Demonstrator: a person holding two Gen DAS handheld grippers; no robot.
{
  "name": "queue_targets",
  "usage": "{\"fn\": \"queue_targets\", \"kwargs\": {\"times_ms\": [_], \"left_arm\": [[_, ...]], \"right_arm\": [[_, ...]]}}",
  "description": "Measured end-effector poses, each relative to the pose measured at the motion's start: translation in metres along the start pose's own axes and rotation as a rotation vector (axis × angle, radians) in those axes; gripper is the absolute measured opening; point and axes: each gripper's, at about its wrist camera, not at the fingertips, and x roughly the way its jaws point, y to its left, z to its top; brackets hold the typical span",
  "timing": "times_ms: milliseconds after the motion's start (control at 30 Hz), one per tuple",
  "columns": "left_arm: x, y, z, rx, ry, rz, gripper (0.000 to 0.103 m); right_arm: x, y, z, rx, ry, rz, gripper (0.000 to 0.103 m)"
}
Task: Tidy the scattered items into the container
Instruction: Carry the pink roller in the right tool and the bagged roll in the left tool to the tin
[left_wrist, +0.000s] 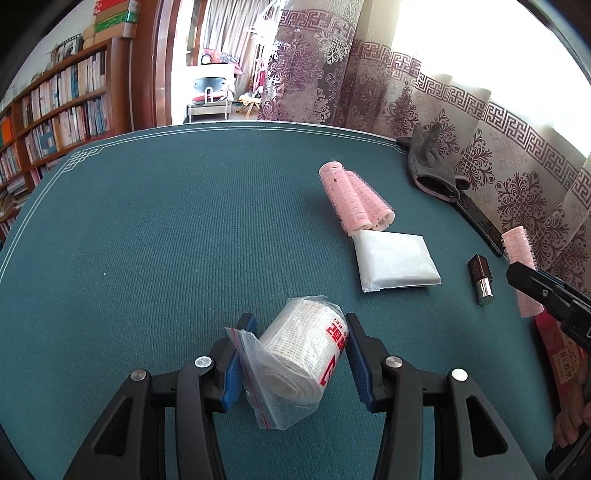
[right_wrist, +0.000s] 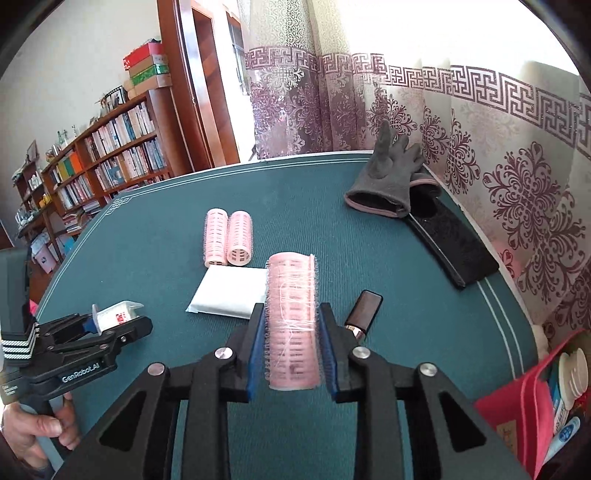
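Pink and bristly, one hair roller (right_wrist: 292, 321) sits clamped in the right gripper (right_wrist: 291, 325), and the left gripper (left_wrist: 293, 347) has its jaws closed on a bagged bandage roll (left_wrist: 299, 354). The red container (right_wrist: 532, 398) at the tabletop (left_wrist: 166, 229) edge already holds a few items. Two rollers (right_wrist: 229, 238), a white packet (right_wrist: 229, 291), a lipstick (right_wrist: 364, 308) and a grey glove (right_wrist: 384, 181) remain scattered, so I judge the tidying about midway.

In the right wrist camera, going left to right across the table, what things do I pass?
Left gripper holding the bagged bandage roll → pair of pink hair rollers → held pink roller in the right gripper → lipstick → black case → red container.
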Motion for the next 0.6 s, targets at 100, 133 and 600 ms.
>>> {"fn": "queue_targets", "kwargs": {"times_ms": [100, 133, 600], "left_arm": [[-0.005, -0.007, 0.000, 0.011, -0.007, -0.011, 0.050], [-0.007, -0.010, 0.000, 0.016, -0.010, -0.014, 0.050], [-0.035, -0.062, -0.004, 0.099, -0.017, -0.094, 0.050]], "right_arm": [[-0.031, 0.001, -0.011, 0.006, -0.031, 0.004, 0.030], [-0.041, 0.000, -0.013, 0.011, -0.041, -0.001, 0.030], [-0.163, -0.104, -0.080, 0.194, -0.096, -0.362, 0.030]]}}
